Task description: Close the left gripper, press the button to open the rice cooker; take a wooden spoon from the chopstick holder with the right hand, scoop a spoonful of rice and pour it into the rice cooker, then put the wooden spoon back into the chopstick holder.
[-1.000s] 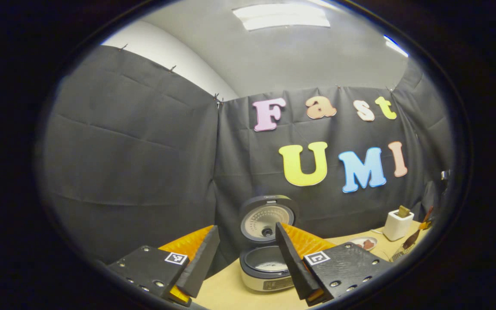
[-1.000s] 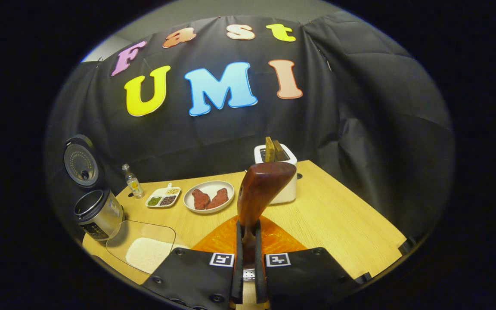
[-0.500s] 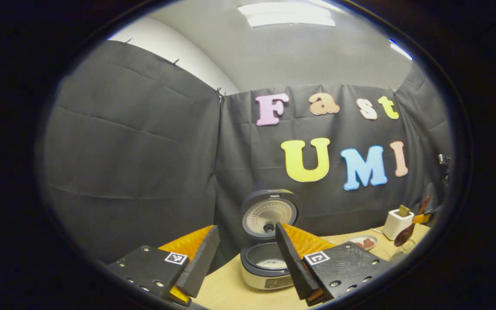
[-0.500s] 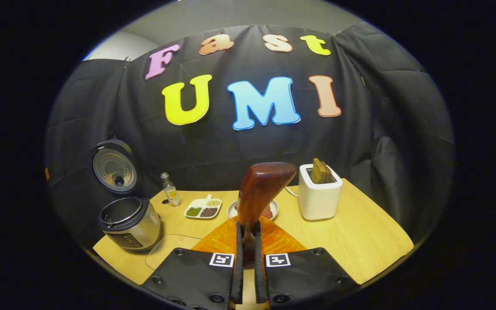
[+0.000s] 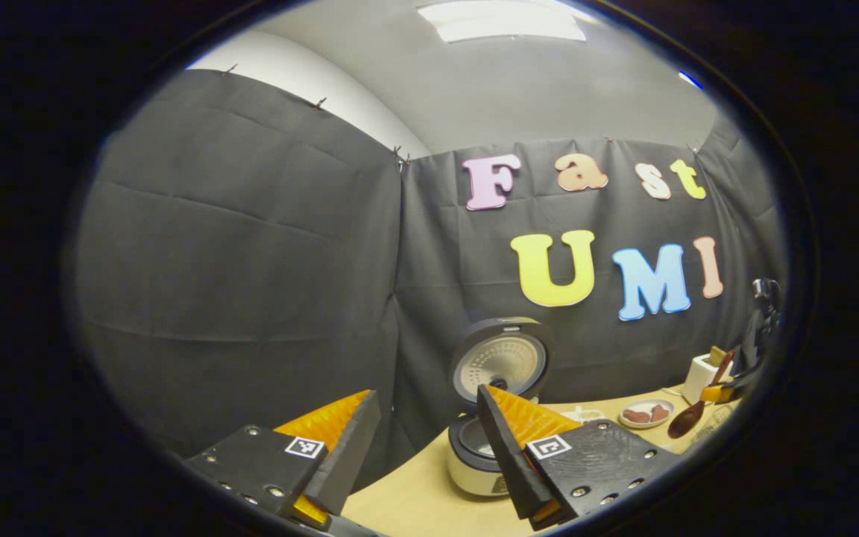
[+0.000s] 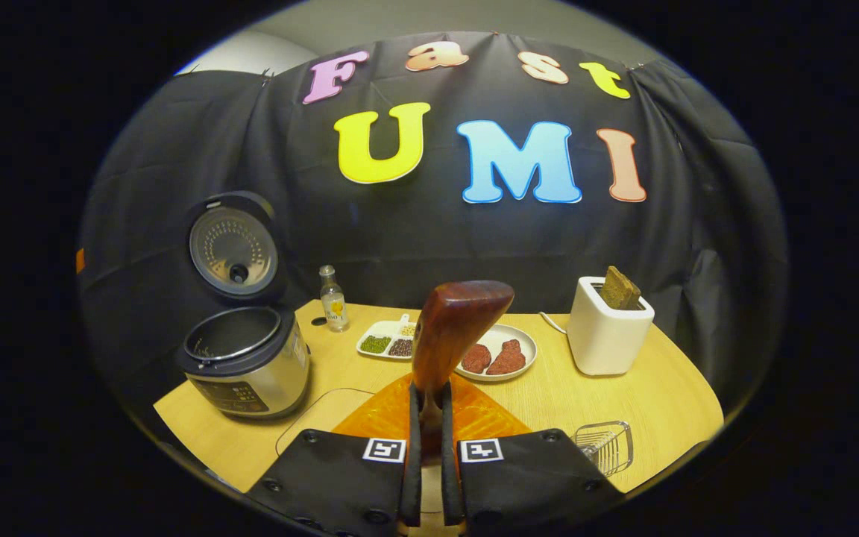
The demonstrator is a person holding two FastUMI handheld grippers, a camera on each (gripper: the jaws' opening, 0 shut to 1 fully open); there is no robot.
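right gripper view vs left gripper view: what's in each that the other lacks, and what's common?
Right gripper view adds: the bottle and a close look at the right gripper shut on the wooden spoon. Left gripper view adds: the ceiling light and the open left gripper. Shared: the open rice cooker, plate, toaster, wooden spoon.

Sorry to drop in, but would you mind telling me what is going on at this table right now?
A person is working with two handheld claws. The right claw is shut on a wooden spoon, held above the table. The rice cooker stands with its lid up at the table's left end. The left claw is open and holds nothing, near the cooker. A wire holder sits at the table's near edge, so the spoon is not back in it yet.
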